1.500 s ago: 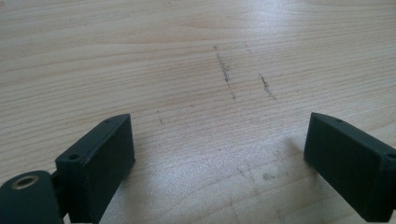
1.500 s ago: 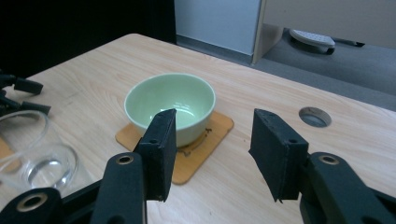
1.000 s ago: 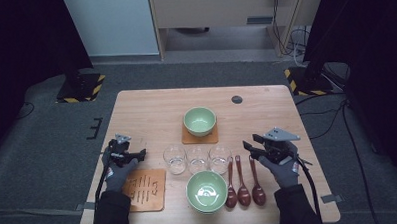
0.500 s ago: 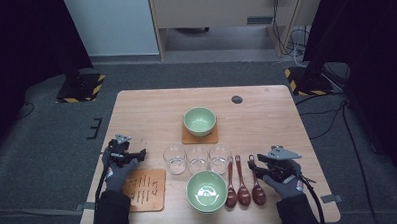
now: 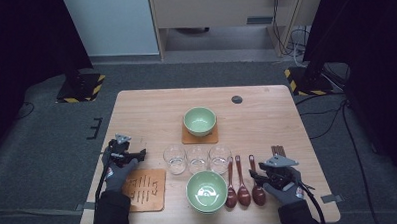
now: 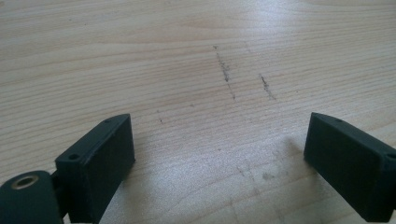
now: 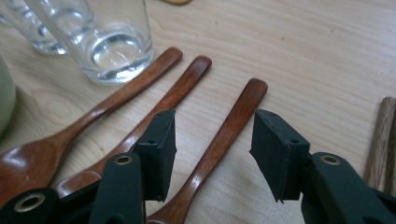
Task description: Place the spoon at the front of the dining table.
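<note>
Left gripper (image 5: 138,155) at left table edge, just above slatted coaster (image 5: 145,189), jaws wide apart, nothing between them; bare wood of table (image 6: 196,70) in left gripper view, faint dark scratches on it. Right of coaster, three empty glasses (image 5: 197,158) in a row, near green bowl (image 5: 206,190) just below them. Far green bowl (image 5: 200,120) on square coaster (image 5: 186,139), mid-table. Small dark disc (image 5: 236,99) near far edge. Right of near bowl, three dark wooden spoons (image 5: 243,183) side by side, bowls toward person, handles pointing at glasses. Right gripper (image 7: 212,154) low over rightmost spoon (image 7: 224,135), jaws partly apart, straddling its handle, one either side; pads not pressing the handle, spoon flat on table. Nearest glass (image 7: 102,37) just beyond spoon handles in right gripper view. Brown chopsticks (image 7: 383,140) just right of right gripper, lying flat. Gloved right hand (image 5: 284,191) at near right corner.
</note>
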`<action>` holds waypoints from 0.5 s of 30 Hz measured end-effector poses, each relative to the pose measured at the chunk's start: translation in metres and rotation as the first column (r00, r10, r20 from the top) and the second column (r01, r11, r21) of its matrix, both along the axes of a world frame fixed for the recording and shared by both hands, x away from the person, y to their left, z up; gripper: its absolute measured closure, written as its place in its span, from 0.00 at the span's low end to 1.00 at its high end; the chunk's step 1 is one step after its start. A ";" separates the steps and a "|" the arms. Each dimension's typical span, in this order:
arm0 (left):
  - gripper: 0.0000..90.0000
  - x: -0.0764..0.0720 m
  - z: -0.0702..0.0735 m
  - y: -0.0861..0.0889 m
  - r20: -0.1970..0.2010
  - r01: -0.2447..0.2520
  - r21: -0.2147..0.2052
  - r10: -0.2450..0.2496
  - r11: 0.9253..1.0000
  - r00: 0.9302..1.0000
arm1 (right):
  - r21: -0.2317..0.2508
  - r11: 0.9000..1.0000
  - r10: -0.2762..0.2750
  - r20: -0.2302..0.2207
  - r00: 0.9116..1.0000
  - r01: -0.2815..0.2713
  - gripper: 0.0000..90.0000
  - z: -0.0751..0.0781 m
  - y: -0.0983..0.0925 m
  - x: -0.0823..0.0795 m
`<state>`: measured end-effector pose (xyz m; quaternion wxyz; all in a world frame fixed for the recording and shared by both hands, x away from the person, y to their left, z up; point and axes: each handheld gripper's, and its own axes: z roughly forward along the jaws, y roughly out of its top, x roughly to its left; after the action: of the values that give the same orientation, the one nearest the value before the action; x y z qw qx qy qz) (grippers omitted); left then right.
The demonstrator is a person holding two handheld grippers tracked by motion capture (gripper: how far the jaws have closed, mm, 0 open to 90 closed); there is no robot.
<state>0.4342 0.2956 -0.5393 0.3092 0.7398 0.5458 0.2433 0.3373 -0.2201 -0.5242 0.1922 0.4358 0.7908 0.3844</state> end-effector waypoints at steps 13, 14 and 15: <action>0.08 0.000 0.000 0.000 0.000 0.000 0.000 0.000 1.000 1.000 | -0.079 0.997 0.005 -0.064 0.998 -0.010 0.69 -0.013 0.007 0.002; 0.08 0.000 0.000 0.000 0.000 0.000 0.000 0.000 1.000 1.000 | -0.076 0.997 0.008 -0.065 0.998 -0.013 0.71 -0.013 0.006 0.003; 0.08 0.000 0.000 0.000 0.000 0.000 0.000 0.000 1.000 1.000 | -0.075 0.997 0.008 -0.067 0.998 -0.013 0.72 -0.013 0.006 0.002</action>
<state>0.4341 0.2955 -0.5393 0.3091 0.7398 0.5458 0.2434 0.3398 -0.2145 -0.5372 0.1802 0.4367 0.8130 0.3403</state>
